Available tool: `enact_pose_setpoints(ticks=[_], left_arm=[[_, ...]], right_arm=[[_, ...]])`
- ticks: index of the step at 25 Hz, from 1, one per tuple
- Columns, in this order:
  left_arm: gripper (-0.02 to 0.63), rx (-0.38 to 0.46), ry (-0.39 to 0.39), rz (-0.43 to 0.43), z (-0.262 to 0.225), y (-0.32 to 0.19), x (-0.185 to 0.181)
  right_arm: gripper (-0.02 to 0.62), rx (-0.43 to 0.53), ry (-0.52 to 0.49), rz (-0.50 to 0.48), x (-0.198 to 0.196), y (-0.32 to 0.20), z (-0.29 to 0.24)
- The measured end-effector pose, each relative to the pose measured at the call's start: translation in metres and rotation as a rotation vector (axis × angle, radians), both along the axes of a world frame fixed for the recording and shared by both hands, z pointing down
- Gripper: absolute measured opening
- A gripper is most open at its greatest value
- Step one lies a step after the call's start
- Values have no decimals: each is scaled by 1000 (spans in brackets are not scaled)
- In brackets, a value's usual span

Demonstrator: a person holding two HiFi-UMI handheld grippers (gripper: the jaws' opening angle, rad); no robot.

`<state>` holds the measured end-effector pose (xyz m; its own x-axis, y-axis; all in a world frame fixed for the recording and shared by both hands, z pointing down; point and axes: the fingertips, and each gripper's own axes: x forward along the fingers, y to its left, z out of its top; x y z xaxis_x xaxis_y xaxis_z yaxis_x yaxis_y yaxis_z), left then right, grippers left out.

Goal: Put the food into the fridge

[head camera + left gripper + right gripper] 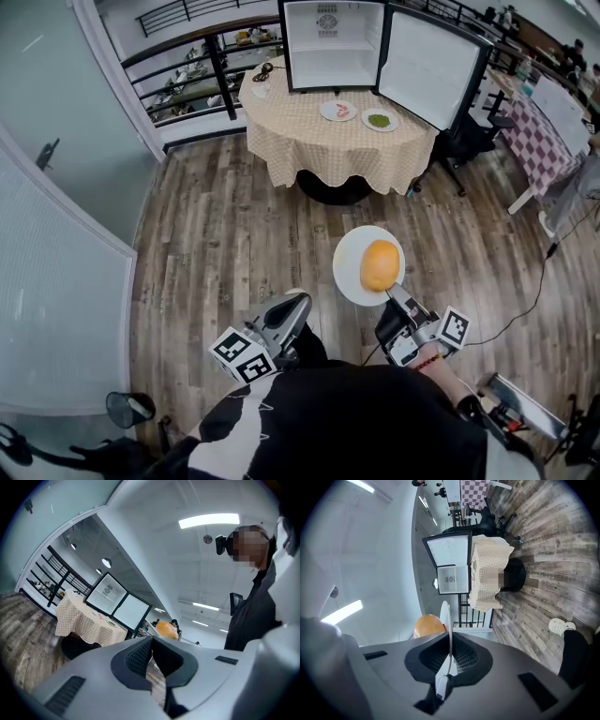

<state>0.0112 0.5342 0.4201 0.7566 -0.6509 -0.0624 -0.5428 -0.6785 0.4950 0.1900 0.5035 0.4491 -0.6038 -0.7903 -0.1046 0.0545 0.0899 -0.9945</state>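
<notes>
The right gripper (392, 292) is clamped on the near rim of a white plate (349, 272) carrying an orange bun (380, 265) – held over the wood floor. The left gripper (298, 302) is closed and empty. Far off, the fridge (333, 47) stands open on a table (309, 131).

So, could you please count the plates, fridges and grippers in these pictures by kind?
Plates: 3 (held plate; table plates)
Fridges: 1 (fridge)
Grippers: 2 (left gripper, right gripper)
Total: 6
</notes>
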Motion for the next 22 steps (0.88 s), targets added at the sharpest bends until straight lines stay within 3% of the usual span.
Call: enact_pose_setpoints(ticks=[6,17,22], left_arm=[[15,-27,21,29,8,-43,3],[15,-13,17,71,2,-150,0],[15,3,3,98,-12,-222,-12]], right_arm=[[23,-28,42,30,0,-39,8],[23,-21,-3,74,-7,-148,5],[23,-3,0,84,-21,-216,-9]])
